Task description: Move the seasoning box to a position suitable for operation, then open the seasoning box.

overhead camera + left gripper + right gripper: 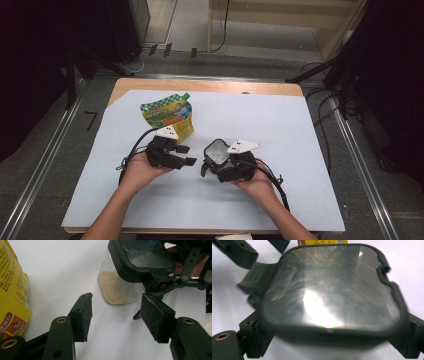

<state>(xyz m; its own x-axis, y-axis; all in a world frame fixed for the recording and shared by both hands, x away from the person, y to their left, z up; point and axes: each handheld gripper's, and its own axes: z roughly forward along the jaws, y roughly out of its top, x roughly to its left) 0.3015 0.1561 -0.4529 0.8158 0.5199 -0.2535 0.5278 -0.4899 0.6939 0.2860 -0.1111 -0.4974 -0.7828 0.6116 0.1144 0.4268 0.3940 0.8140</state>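
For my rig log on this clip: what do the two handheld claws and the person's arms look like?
Both the left claw and the right claw are black, each topped by a pale three-cornered plate with dark dots and trailing a black cable. The left gripper view shows flat, scuffed black pads on arms with brass-coloured pivot rings. The forearms are bare; no sleeves or gloves.

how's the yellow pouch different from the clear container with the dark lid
The yellow pouch is soft, opaque printed packaging with a green cap; the clear container is rigid, see-through, with a dark lid, and shows pale grains inside. The pouch sits free on the white sheet, nothing gripping it; the container sits between the jaws of the right gripper. The pouch looks larger than the container. Both are on the same sheet, near the left gripper, whose jaws stand open and empty.
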